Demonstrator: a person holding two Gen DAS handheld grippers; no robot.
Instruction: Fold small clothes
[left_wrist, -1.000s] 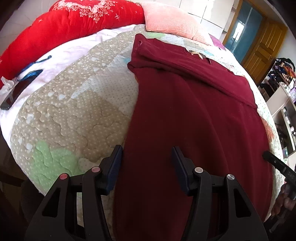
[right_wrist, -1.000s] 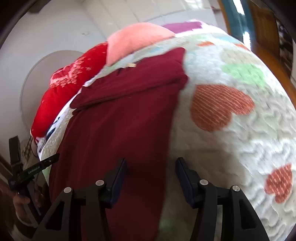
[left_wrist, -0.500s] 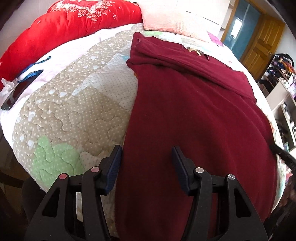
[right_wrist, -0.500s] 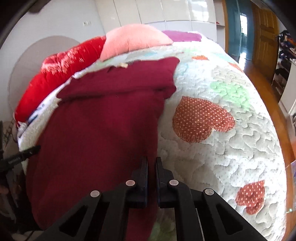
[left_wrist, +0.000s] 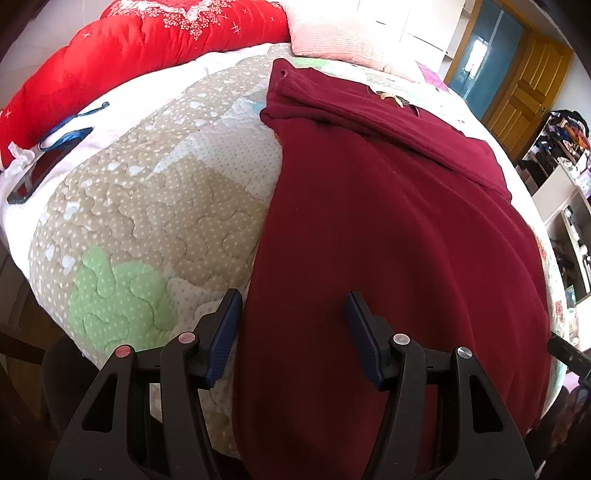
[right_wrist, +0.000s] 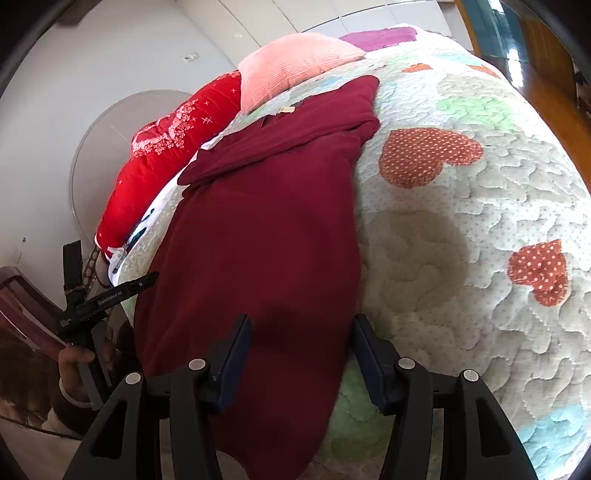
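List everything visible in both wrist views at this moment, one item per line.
garment: one, maroon, flat on the quilt, sleeves folded across its far end
quilt: one, beige with green and red patches, covering the bed
red bedding: one, far-left
pink pillow: one, far end
phone: one, dark, left edge
wooden door: one, far right
left claw: open over garment's left edge
right claw: open over garment's right edge
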